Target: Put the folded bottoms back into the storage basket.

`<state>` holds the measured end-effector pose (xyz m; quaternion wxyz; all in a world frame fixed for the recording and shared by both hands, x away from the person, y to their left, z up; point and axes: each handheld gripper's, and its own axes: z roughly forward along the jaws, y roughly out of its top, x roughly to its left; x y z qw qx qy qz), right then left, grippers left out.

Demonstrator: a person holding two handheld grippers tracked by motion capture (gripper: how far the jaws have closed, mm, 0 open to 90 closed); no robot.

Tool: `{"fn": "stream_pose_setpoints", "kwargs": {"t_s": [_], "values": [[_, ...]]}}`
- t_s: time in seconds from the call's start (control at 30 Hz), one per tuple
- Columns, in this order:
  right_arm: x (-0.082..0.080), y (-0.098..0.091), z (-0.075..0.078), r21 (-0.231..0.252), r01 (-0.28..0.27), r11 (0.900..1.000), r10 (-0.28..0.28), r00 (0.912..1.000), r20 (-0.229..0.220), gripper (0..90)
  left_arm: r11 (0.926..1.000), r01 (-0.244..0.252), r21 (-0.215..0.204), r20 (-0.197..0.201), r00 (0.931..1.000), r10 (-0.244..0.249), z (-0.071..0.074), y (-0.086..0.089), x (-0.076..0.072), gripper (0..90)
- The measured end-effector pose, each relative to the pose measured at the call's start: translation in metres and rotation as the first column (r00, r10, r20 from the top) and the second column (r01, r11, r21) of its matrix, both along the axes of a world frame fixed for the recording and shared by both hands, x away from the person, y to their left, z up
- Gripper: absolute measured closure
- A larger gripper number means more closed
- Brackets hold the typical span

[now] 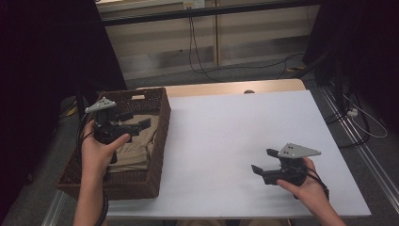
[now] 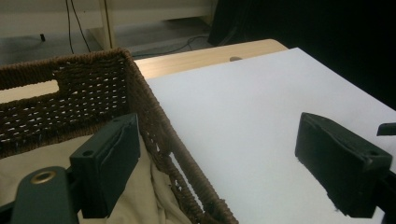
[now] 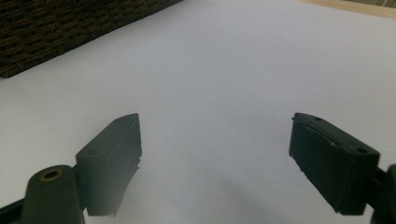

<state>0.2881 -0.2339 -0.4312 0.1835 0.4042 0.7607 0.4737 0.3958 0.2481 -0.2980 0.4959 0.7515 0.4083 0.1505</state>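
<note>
- Fingers: left fingers [image 1: 136,123] spread and empty, hovering over the basket [image 1: 162,136]; one finger [image 2: 112,161] sits above the cloth, the other [image 2: 341,163] over the white tabletop [image 1: 235,141]. Right fingers [image 1: 263,162] likewise spread and empty, low over the tabletop near its front right corner.
- Cloth [image 1: 136,150]: beige, folded, lying inside the basket at the tabletop's left edge.
- Handling (judged): soft, light, limp; it will drape and unfold when lifted. Best pinched at a raised fold or edge, ideally at two points.
- Obstacles: the woven basket wall [image 2: 159,126] stands between cloth and open tabletop, so a lift must clear its rim. Cables [image 1: 197,52] lie on the floor beyond the far edge.
</note>
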Motion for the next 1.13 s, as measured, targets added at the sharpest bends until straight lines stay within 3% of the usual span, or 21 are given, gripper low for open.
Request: {"fn": "stream_pose_setpoints", "kwargs": {"t_s": [0.23, 0.5, 0.67, 0.83, 0.9, 1.13], "values": [[-0.005, -0.008, -0.003, 0.0, 0.012, 0.9999, -0.012, 0.9999, -0.003, 16.8, 0.9973, -0.026, -0.068, 0.054, 0.9981, 0.03, -0.001, 0.0, -0.009, 13.6], [-0.009, -0.017, -0.005, -0.004, 0.027, 0.9996, -0.027, 0.9996, 0.001, 16.7, 0.9905, -0.014, -0.137, 0.081, 0.9964, 0.026, -0.005, 0.004, -0.019, 12.9], [-0.01, -0.021, -0.006, 0.001, 0.032, 0.9995, -0.032, 0.9995, 0.002, 16.7, 0.9907, -0.02, -0.135, 0.088, 0.9956, 0.032, -0.011, 0.008, -0.024, 12.7], [-0.01, -0.024, -0.008, -0.002, 0.035, 0.9994, -0.035, 0.9994, -0.007, 16.6, 0.9861, -0.024, -0.164, 0.115, 0.9924, 0.043, -0.013, 0.009, -0.028, 12.4], [-0.009, -0.024, -0.009, -0.005, 0.038, 0.9993, -0.038, 0.9992, -0.009, 16.6, 0.9884, -0.023, -0.15, 0.125, 0.9913, 0.042, -0.013, 0.009, -0.03, 12.1], [-0.009, -0.022, -0.009, -0.017, 0.04, 0.9991, -0.04, 0.9992, -0.002, 16.3, 0.9871, -0.019, -0.159, 0.151, 0.9877, 0.043, -0.011, 0.008, -0.034, 10.8]]}}
